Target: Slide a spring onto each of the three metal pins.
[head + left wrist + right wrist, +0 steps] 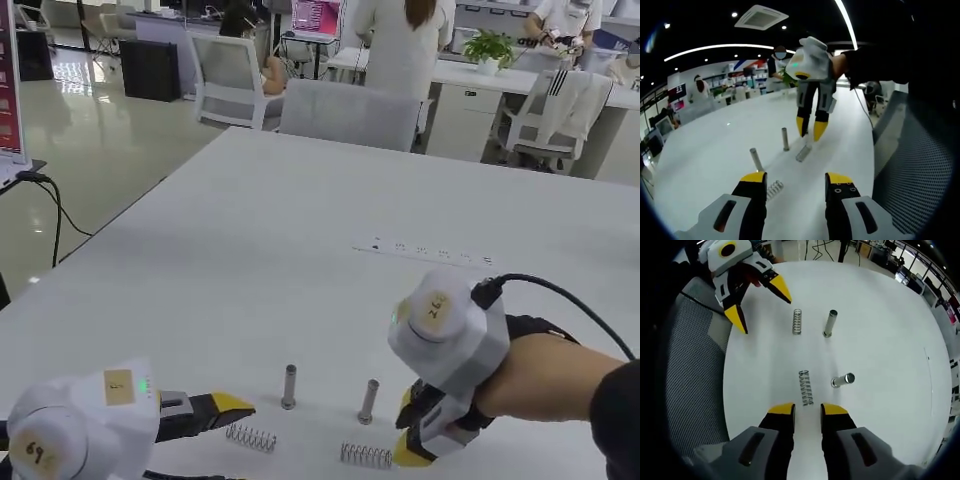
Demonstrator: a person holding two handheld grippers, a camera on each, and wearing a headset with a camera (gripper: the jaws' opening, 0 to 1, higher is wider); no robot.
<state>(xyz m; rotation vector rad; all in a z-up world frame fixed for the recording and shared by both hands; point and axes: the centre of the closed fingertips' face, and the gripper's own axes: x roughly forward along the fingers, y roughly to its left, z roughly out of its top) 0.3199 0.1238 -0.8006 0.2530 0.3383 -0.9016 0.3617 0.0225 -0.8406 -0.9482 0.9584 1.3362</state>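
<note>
The right gripper (807, 410), narrowly open and empty, points along the right spring (806, 386), which lies lengthwise on the desk (880, 315) just ahead of its tips. A pin (842, 380) stands on its far side. The left gripper (796, 177) is open and empty, with the left spring (774, 188) by its tips.

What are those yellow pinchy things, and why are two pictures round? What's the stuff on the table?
Those are tools a person holds, one in each hand. The wide picture comes from a camera on the person's head. Each round picture comes from a small camera riding on one tool, looking along its jaws: the left hand-held gripper and the right hand-held gripper. On the white table two metal pins stand upright, and two springs lie near them. Both tools are open and hold nothing.
</note>
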